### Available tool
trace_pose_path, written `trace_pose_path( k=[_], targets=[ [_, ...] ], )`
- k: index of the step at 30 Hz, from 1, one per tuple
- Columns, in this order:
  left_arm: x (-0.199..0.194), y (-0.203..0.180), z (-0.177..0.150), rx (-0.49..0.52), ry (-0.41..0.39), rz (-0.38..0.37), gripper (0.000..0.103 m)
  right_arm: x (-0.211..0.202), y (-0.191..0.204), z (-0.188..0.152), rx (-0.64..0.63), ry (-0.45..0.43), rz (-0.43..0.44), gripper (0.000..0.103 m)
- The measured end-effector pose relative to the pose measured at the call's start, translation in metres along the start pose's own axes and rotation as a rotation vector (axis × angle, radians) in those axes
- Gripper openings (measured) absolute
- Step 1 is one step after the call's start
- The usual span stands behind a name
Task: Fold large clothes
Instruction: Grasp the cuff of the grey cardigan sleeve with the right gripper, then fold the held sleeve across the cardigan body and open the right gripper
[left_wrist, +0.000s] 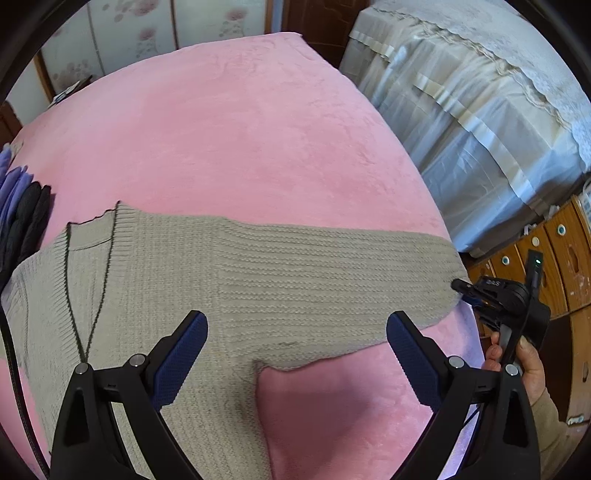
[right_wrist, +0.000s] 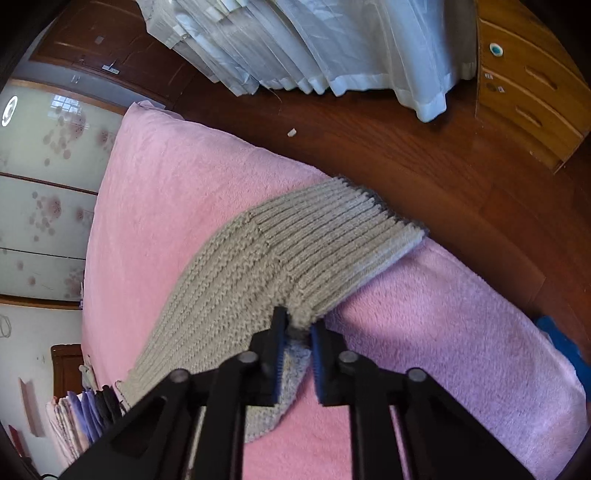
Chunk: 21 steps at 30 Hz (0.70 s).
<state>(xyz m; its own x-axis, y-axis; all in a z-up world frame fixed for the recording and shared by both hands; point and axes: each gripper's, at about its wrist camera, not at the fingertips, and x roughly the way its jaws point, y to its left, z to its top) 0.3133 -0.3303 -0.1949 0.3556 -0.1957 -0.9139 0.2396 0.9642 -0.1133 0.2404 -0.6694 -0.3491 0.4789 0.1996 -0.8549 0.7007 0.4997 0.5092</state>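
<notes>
Two grippers work over one beige knitted sweater (left_wrist: 236, 266) that lies flat on a pink plush blanket (left_wrist: 229, 122) covering a bed. No brand or label can be read anywhere; small pale lettering on the right gripper's black body is too blurred to make out in the left wrist view.

Seen from the left wrist, the left gripper (left_wrist: 297, 332) hangs above the sweater's chest near the armpit, its blue-padded jaws wide apart and gripping nothing. A sleeve stretches out toward the bed's edge, where the right gripper (left_wrist: 458, 285) meets the cuff, a hand (left_wrist: 524, 363) wrapped around its handle.

From the right wrist, the right gripper (right_wrist: 298, 326) has its jaws drawn close and pinches a fold of knit at the ribbed cuff (right_wrist: 343, 236) between the blue pads.

Folded clothes (left_wrist: 22, 218) in purple and black sit stacked at the blanket's far side. Beyond the bed are a dark wooden floor (right_wrist: 424, 155), white draped cloths (left_wrist: 480, 110) with a lace trim, wooden drawers (right_wrist: 532, 81) with round knobs, and pale panels (right_wrist: 48, 177) printed with pink flowers.
</notes>
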Motion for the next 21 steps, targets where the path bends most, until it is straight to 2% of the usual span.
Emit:
trace_pose_path(
  k=[4, 6, 10, 12, 14, 17, 21],
  targets=[
    [-0.012, 0.022, 0.004, -0.047, -0.022, 0.035, 0.097, -0.033, 0.033, -0.011, -0.122, -0.089, 0.075, 0.009],
    [-0.021, 0.04, 0.006, -0.081, -0.036, 0.056, 0.097, -0.056, 0.065, -0.024, -0.233, -0.114, 0.134, 0.008],
    [-0.036, 0.085, 0.006, -0.161, -0.059, 0.093, 0.097, -0.09, 0.131, -0.059, -0.435, -0.121, 0.246, 0.008],
    [-0.041, 0.108, 0.004, -0.194, -0.066, 0.11, 0.097, -0.099, 0.174, -0.088, -0.573, -0.105, 0.285, 0.008],
    [-0.044, 0.136, -0.002, -0.236, -0.071, 0.132, 0.097, -0.097, 0.205, -0.12, -0.68, -0.076, 0.312, 0.008],
    [-0.04, 0.178, -0.014, -0.297, -0.064, 0.147, 0.097, -0.077, 0.243, -0.166, -0.81, -0.03, 0.305, 0.008],
    [-0.022, 0.227, -0.029, -0.346, -0.043, 0.148, 0.097, -0.014, 0.282, -0.226, -0.906, 0.072, 0.262, 0.011]
  ],
)
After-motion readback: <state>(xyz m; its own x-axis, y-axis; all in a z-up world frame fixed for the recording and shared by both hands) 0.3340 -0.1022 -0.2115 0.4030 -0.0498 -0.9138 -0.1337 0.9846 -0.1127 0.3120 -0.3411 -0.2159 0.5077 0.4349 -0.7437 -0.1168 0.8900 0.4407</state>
